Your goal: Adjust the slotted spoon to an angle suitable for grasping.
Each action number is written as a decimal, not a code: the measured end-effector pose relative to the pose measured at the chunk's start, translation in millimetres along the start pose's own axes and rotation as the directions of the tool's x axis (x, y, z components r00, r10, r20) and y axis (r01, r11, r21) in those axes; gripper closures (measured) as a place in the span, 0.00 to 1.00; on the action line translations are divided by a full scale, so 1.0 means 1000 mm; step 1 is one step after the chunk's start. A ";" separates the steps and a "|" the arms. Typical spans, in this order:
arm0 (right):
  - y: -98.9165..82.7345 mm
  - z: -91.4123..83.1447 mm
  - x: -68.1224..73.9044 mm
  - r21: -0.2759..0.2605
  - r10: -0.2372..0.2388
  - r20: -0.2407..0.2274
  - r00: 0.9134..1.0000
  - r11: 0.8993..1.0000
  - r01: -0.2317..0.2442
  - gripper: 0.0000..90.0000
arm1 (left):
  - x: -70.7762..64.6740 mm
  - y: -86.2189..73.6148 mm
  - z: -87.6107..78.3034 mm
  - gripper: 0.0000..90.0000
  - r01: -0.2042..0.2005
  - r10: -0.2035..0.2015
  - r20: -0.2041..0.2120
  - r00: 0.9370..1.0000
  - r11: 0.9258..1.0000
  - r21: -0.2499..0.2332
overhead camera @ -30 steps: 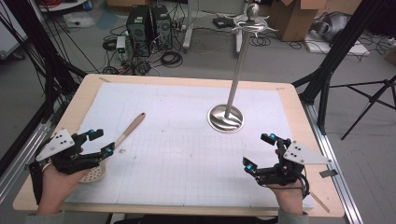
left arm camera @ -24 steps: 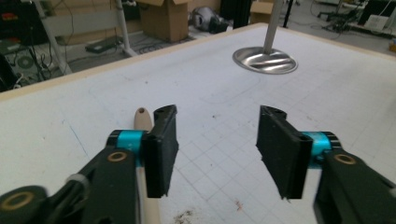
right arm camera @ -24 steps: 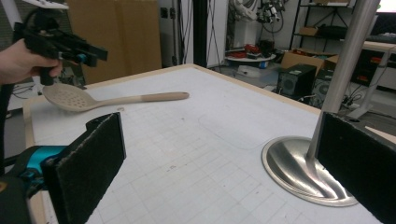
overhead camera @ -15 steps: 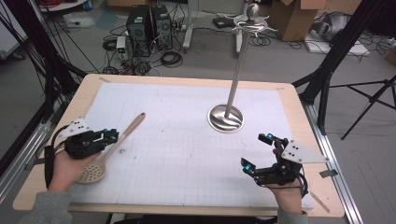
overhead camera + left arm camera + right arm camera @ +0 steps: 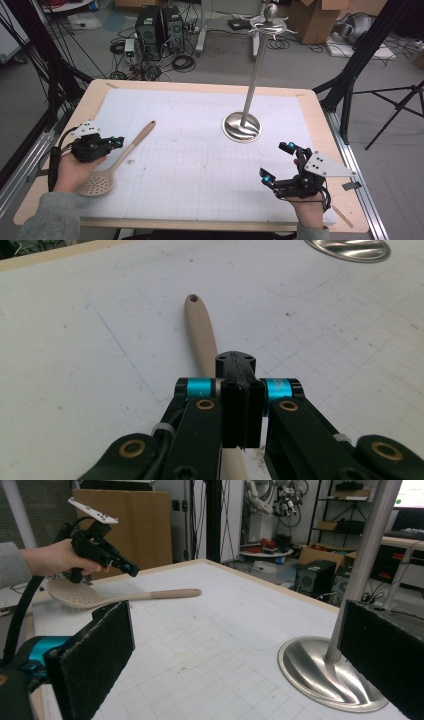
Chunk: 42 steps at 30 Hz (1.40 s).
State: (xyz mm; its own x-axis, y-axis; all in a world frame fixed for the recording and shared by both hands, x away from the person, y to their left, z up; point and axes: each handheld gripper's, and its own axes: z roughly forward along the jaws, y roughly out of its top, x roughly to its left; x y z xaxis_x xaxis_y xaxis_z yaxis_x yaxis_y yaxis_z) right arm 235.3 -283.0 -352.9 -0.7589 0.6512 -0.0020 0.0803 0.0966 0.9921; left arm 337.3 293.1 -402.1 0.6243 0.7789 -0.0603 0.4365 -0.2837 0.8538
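A beige slotted spoon (image 5: 116, 164) lies flat on the white mat, with its bowl near the front left and its handle pointing to the back right. My left gripper (image 5: 119, 141) hovers just over the handle with its jaws pressed together and nothing between them. In the left gripper view the handle (image 5: 201, 327) runs out from under the shut left gripper (image 5: 235, 360). My right gripper (image 5: 276, 162) stands wide open at the front right, apart from everything. In the right gripper view its pads (image 5: 95, 655) frame the spoon (image 5: 125, 596) and the left gripper (image 5: 100, 550) beyond.
A steel stand with a round base (image 5: 241, 126) and a tall pole (image 5: 254, 65) rises at the mat's centre right, close ahead of my right gripper (image 5: 240, 655); its base (image 5: 325, 675) lies between the pads. A wooden table edge (image 5: 195, 224) borders the mat.
My left gripper has moved right and forward, from over the spoon's bowl to over its handle, and its jaws have closed together. The right gripper has barely moved.
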 end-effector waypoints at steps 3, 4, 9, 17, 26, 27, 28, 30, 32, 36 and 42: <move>0.000 0.002 0.001 0.006 -0.001 -0.008 1.000 1.000 0.001 0.01 | 0.001 0.002 0.004 0.99 -0.018 0.018 -0.004 1.000 1.000 0.009; 0.000 0.002 0.001 0.008 0.000 -0.010 1.000 1.000 0.000 0.01 | 0.000 0.002 0.006 0.99 -0.024 0.024 -0.006 1.000 1.000 0.014; 0.000 0.004 0.002 0.011 -0.008 -0.021 1.000 1.000 0.008 0.01 | 0.001 0.001 0.015 0.99 -0.035 0.036 -0.017 0.999 0.998 0.045; 0.001 0.005 0.004 0.011 -0.010 -0.032 0.999 1.000 0.010 0.01 | 0.005 -0.002 0.024 0.99 -0.026 0.030 -0.049 0.998 0.997 0.078; 0.002 0.006 0.005 0.010 -0.008 -0.039 0.999 1.000 0.009 0.01 | 0.006 -0.006 0.037 0.99 -0.011 0.019 -0.061 0.998 0.992 0.125; 0.002 0.005 0.005 0.009 -0.009 -0.037 0.999 1.000 0.009 0.01 | 0.007 -0.006 0.038 0.99 -0.015 0.023 -0.061 0.998 0.991 0.132; 0.002 0.005 0.005 0.007 -0.012 -0.039 0.999 1.000 0.012 0.01 | 0.007 -0.007 0.040 0.99 -0.012 0.021 -0.060 0.998 0.991 0.136; 0.002 0.005 0.005 0.004 -0.012 -0.038 0.999 1.000 0.012 0.01 | 0.007 -0.007 0.042 0.99 -0.011 0.020 -0.063 0.998 0.989 0.145; 0.002 0.004 0.005 0.004 -0.008 -0.038 0.999 1.000 0.008 0.01 | 0.007 -0.007 0.044 0.99 -0.010 0.020 -0.069 0.997 0.989 0.151; 0.002 0.004 0.004 0.004 -0.008 -0.038 0.999 1.000 0.008 0.01 | 0.007 -0.007 0.045 0.99 -0.007 0.019 -0.072 0.997 0.988 0.155; 0.003 0.004 0.006 0.001 -0.012 -0.045 0.999 1.000 0.012 0.01 | 0.010 -0.010 0.050 0.99 0.001 0.015 -0.084 0.996 0.982 0.188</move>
State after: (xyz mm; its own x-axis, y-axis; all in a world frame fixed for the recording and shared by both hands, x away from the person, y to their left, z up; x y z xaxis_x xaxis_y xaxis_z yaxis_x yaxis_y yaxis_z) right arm 233.9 -275.7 -350.6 -0.7882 0.6154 -0.0081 0.0722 0.1055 0.9918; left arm 371.9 275.4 -437.1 0.5745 0.8185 -0.0038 0.5508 -0.3831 0.7415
